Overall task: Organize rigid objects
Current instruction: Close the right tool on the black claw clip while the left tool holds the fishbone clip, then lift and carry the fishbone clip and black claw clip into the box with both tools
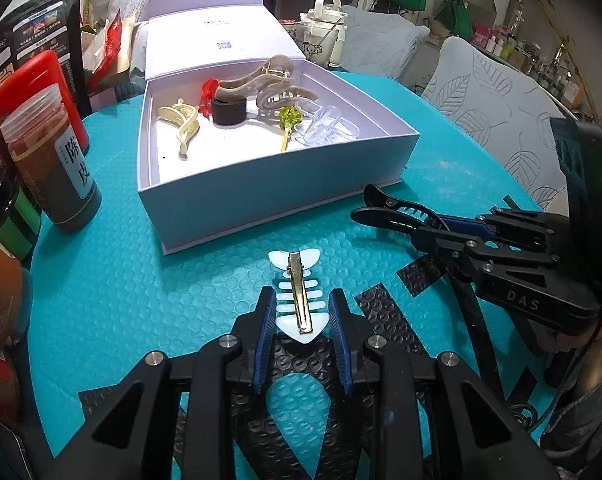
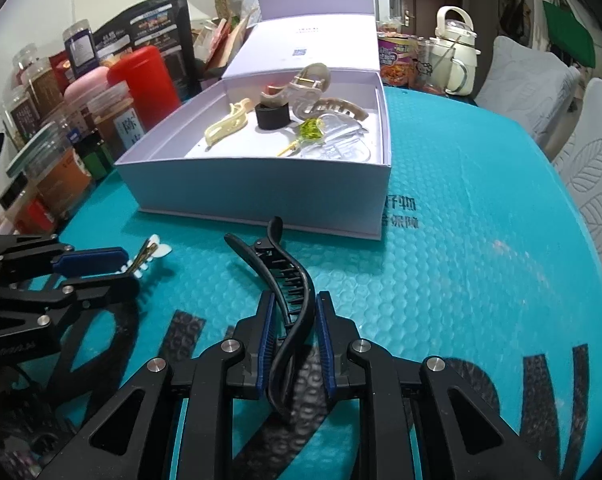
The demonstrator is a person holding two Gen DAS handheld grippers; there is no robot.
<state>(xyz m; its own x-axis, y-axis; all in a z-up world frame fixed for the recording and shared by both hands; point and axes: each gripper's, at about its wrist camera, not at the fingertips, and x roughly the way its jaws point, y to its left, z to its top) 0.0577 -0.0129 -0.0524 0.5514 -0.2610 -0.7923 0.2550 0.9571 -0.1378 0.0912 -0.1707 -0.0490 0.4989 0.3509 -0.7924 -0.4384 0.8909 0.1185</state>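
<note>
Teal bubble mat (image 2: 481, 248), cluttered table – box (image 1: 261, 196) sits just ahead of both grippers. Left gripper (image 1: 301, 312) clamped on fishbone clip (image 1: 297, 292), long axis along the fingers, tail end toward box. Right gripper (image 2: 293, 312) closed on black clip (image 2: 289, 284) – long axis also along the fingers, lever end pointing at box. Both clips low over mat, about equally near.

White fishbone clip (image 1: 297, 294), black claw clip (image 2: 287, 280)
</note>
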